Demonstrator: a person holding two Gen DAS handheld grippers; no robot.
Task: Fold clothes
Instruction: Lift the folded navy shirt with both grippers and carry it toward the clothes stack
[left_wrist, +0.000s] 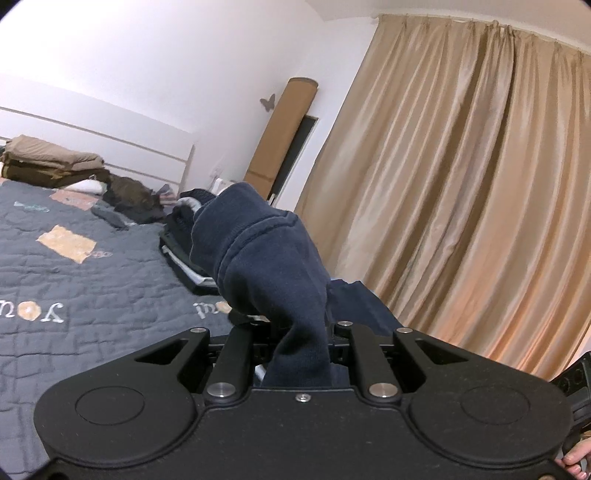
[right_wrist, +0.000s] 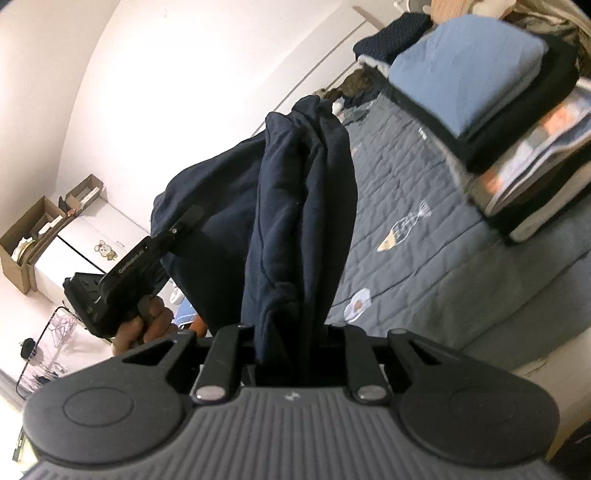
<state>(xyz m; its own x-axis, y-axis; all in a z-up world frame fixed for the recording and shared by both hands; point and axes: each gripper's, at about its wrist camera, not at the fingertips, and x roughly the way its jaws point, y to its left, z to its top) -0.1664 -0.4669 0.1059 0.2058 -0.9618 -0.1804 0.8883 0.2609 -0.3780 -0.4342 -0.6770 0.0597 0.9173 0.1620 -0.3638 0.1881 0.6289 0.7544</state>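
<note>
The left gripper (left_wrist: 295, 332) is clamped on a bunched fold of a navy sweatshirt (left_wrist: 266, 254), whose thick ribbed edge rises straight ahead of its fingers and droops over them — the fingertips themselves are buried in the cloth. The right gripper (right_wrist: 291, 332) is likewise closed on the same navy sweatshirt (right_wrist: 299, 206), which stands up from between its jaws in long vertical folds and is lifted clear of the bed. Off to the left of the right gripper, in its own view, the left gripper appears again, held by a hand (right_wrist: 144, 325) and pinching another part of the garment. Beyond the left gripper and to its left spreads a grey quilted bedspread (left_wrist: 92, 280) — on it, just past the held cloth, sits a stack of folded clothes (left_wrist: 184, 240). To the left gripper's right hangs a tan curtain (left_wrist: 461, 184). Up and to the right of the right gripper, a pile topped by a light blue folded garment (right_wrist: 465, 74) rests on the bedspread.
</note>
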